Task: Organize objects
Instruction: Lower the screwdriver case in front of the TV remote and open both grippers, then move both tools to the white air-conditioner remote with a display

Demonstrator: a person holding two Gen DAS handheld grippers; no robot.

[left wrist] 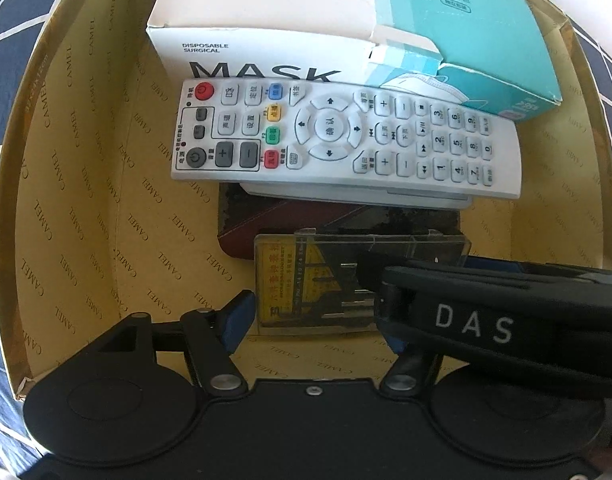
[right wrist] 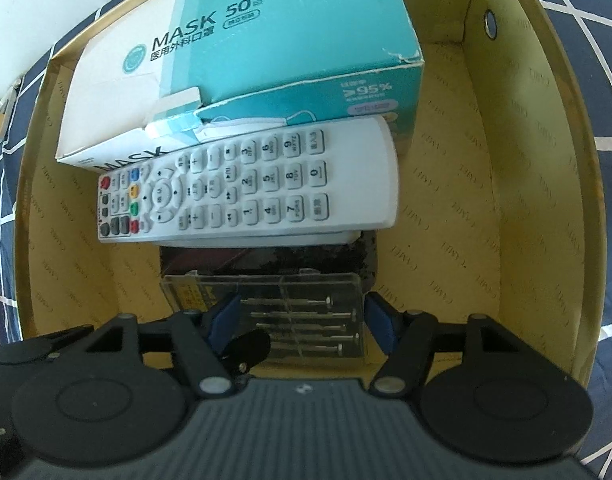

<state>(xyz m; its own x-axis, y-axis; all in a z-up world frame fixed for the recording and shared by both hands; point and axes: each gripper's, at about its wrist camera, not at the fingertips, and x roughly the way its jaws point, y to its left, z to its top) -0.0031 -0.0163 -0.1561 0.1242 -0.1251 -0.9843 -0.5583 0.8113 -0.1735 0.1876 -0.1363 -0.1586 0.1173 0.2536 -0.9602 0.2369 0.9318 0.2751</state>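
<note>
Dark reddish case [left wrist: 290, 220]: mostly hidden under remote [left wrist: 346, 140] and screwdriver box [left wrist: 314, 280]. Mask box [right wrist: 266, 52] top cut off by frame edge.

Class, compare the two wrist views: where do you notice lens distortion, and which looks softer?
Left wrist view: fisheye bows the cardboard box walls into curves; remote lettering is crisp. Right wrist view: same bowing, remote slightly softer, mask box evenly lit, no glare.

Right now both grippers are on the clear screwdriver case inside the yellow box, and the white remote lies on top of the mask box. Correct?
Not quite. The white remote lies in front of the mask box, on a dark flat item, not on top of it; the right wrist view shows this. Both grippers do flank the clear screwdriver case in the yellow box.
</note>
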